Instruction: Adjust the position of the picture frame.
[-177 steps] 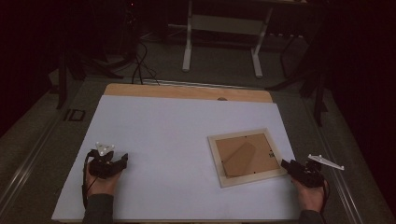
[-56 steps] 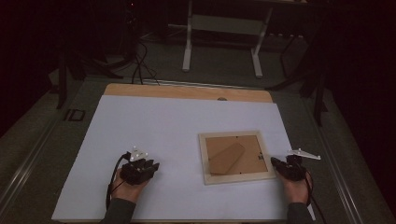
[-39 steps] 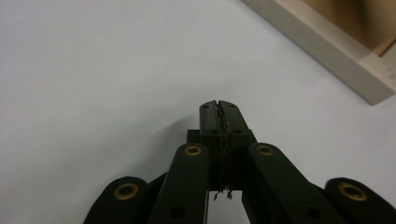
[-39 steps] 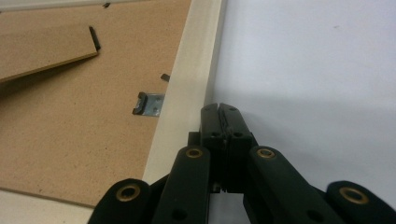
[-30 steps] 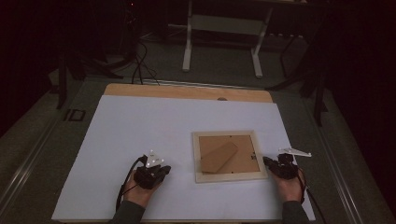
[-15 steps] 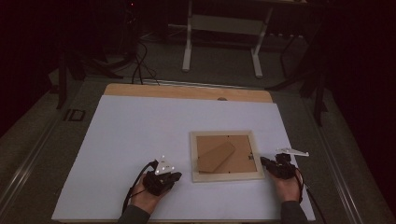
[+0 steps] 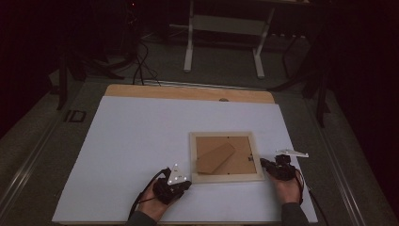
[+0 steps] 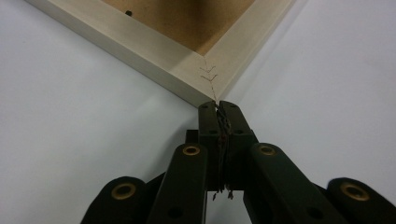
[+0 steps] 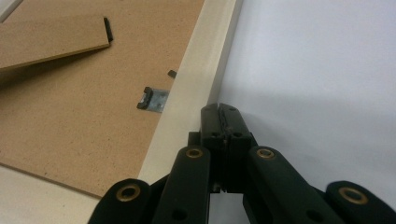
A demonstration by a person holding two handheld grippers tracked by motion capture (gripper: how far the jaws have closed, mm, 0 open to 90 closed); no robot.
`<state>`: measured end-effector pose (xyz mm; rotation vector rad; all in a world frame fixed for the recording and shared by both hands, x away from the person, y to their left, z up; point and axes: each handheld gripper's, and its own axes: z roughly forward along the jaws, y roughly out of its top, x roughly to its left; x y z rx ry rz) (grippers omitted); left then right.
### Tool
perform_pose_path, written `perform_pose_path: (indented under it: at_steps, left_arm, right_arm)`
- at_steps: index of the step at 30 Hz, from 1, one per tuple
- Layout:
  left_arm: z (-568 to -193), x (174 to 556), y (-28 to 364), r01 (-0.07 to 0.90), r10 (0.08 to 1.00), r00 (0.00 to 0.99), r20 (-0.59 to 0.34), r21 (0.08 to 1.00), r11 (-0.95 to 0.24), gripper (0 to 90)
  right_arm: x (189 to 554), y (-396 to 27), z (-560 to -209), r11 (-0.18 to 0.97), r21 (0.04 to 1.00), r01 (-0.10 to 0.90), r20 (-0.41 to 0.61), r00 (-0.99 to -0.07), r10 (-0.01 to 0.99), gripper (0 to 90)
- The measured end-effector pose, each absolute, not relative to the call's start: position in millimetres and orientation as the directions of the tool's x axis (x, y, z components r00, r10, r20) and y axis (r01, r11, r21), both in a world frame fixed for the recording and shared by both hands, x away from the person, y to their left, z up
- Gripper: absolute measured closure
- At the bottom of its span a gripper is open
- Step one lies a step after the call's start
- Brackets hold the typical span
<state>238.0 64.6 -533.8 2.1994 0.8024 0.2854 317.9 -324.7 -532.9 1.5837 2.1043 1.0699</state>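
We see the picture frame lying face down on the white counter, near its right side. The left hand-held gripper, closed and empty, touches its near left corner; the right hand-held gripper, also closed, rests at its right edge. An uneven push could turn the frame instead of sliding it.

- A lab or recording room, dim around the edges.
- White-topped desk under a fixed overhead camera.
- Cables on grey carpet.
- Bare desk frame behind.
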Motion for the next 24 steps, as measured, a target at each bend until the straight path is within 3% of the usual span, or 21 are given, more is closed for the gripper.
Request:
perform_pose_path:
  at_steps: [24]
  left_arm:
    - [-532,245,89,0.506,0.695,0.717,-0.053,0.726,-0.466,87.9]
  right_arm:
    - [337,-283,-533,0.159,0.707,0.689,0.207,-0.416,0.885,89.7]
